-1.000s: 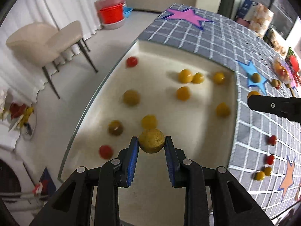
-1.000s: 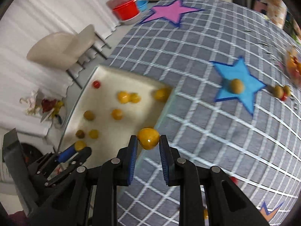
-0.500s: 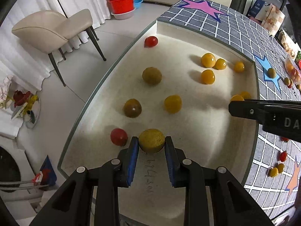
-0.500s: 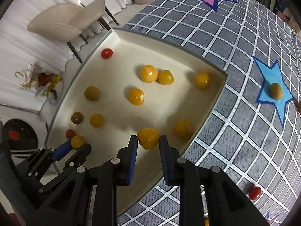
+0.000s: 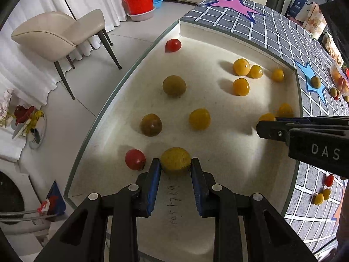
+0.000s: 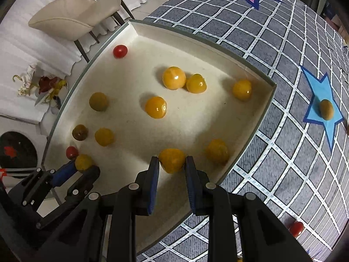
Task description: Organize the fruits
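Both loaded over the tray (image 5: 292,69): left gripper (image 5: 175,167) clamps a dull yellow fruit (image 5: 175,159) beside a red tomato (image 5: 135,159), right gripper (image 6: 171,163) clamps an orange fruit (image 6: 171,160) — lower to the floor, release gently, avoid neighbours.

Right tool (image 5: 265,128) hides orange fruit (image 5: 266,117) — partly.

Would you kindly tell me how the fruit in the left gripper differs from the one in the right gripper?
The left fruit is dull, rough and mustard-coloured; the right fruit is smoother and brighter orange-yellow. The left fruit sits beside a red tomato; the right beside a yellow fruit. Both are round, clamped, over the tray.
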Tool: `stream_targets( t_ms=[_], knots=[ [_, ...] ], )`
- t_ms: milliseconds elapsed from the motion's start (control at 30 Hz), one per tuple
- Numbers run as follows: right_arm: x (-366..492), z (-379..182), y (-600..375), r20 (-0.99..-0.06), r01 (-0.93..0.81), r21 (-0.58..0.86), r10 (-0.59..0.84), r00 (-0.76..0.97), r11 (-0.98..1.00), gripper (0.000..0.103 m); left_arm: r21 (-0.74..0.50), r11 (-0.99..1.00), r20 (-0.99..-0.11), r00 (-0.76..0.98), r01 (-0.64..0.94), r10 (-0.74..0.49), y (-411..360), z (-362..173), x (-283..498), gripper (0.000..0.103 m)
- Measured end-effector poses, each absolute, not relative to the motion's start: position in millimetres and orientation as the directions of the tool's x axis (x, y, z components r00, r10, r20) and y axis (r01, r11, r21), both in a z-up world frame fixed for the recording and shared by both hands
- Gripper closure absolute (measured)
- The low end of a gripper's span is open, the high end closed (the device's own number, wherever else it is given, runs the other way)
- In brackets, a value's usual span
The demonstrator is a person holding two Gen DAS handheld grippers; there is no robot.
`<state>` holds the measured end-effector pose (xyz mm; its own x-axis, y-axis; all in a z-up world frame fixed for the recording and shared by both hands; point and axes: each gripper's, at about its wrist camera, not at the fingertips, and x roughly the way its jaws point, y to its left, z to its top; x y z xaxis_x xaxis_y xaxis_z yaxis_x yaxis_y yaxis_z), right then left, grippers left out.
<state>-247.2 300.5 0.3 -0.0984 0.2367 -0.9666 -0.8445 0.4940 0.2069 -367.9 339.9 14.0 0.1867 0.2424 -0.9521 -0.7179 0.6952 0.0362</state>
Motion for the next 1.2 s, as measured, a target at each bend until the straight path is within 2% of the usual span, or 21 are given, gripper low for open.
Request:
stream_targets(
  t_ms=[67,100,133,167,267,333,400,500,600,633,667,767,800,1200],
  knots=[
    [-245.1,1.7,301.8,-0.965,-0.843,0.216,0.237,-0.109,0.492,0.074,0.024,0.695,-0.954,0.192,-0.718,0.231,340.0,15.1,-367.9,0.072],
    [-244.2,2.2,300.5,-0.964,-0.839,0.226,0.237,-0.120,0.494,0.071,0.019,0.695,-0.955,0.193,-0.718,0.226,340.6,16.3,-367.8,0.068],
    [-244.3,2.4,301.1,-0.962,-0.836,0.237,0.240,-0.130,0.496,0.069,0.022,0.693,-0.955,0.189,-0.720,0.227,340.8,16.8,-368.2,0.042],
    [-242.6,4.9,300.1,-0.960,-0.831,0.245,0.244,-0.136,0.499,0.067,0.026,0.692,-0.952,0.193,-0.722,0.238,340.3,19.0,-369.3,0.022],
    [-242.3,15.0,297.9,-0.956,-0.830,0.252,0.260,-0.134,0.498,0.054,0.065,0.696,-0.932,0.205,-0.716,0.298,336.9,29.2,-370.0,0.021],
    [-241.6,23.9,296.8,-0.955,-0.831,0.249,0.271,-0.124,0.497,0.043,0.057,0.701,-0.940,0.198,-0.711,0.277,338.1,29.6,-369.0,0.021],
    [-239.7,32.4,293.9,-0.953,-0.826,0.251,0.281,-0.117,0.505,0.039,0.043,0.702,-0.947,0.194,-0.711,0.255,339.5,30.3,-369.3,0.021],
    [-236.5,41.0,288.3,-0.953,-0.812,0.253,0.282,-0.114,0.525,0.024,0.043,0.706,-0.947,0.195,-0.707,0.254,339.7,36.5,-371.3,0.021],
    [-237.6,45.2,281.0,-0.957,-0.809,0.242,0.268,-0.109,0.535,0.022,0.035,0.716,-0.952,0.196,-0.698,0.237,337.5,40.8,-373.6,0.021],
    [-238.5,46.0,278.0,-0.960,-0.810,0.236,0.258,-0.108,0.536,0.020,0.041,0.720,-0.953,0.189,-0.692,0.236,336.5,41.9,-373.9,0.017],
    [-239.3,46.3,274.6,-0.963,-0.811,0.229,0.248,-0.106,0.539,0.019,0.045,0.723,-0.954,0.185,-0.689,0.236,336.5,42.1,-376.7,0.000],
    [-242.9,46.4,264.4,-0.968,-0.806,0.219,0.224,-0.110,0.550,0.011,0.058,0.732,-0.952,0.183,-0.678,0.245,335.4,47.1,-379.2,0.000],
    [-245.2,46.6,262.6,-0.970,-0.805,0.214,0.215,-0.110,0.553,0.002,0.060,0.735,-0.955,0.176,-0.676,0.240,335.5,47.7,-379.7,0.000],
    [-259.5,71.6,245.1,-0.985,-0.801,0.149,0.162,-0.066,0.580,0.000,0.068,0.774,-0.958,0.176,-0.630,0.228,329.3,71.4,-381.0,0.000]
  ],
)
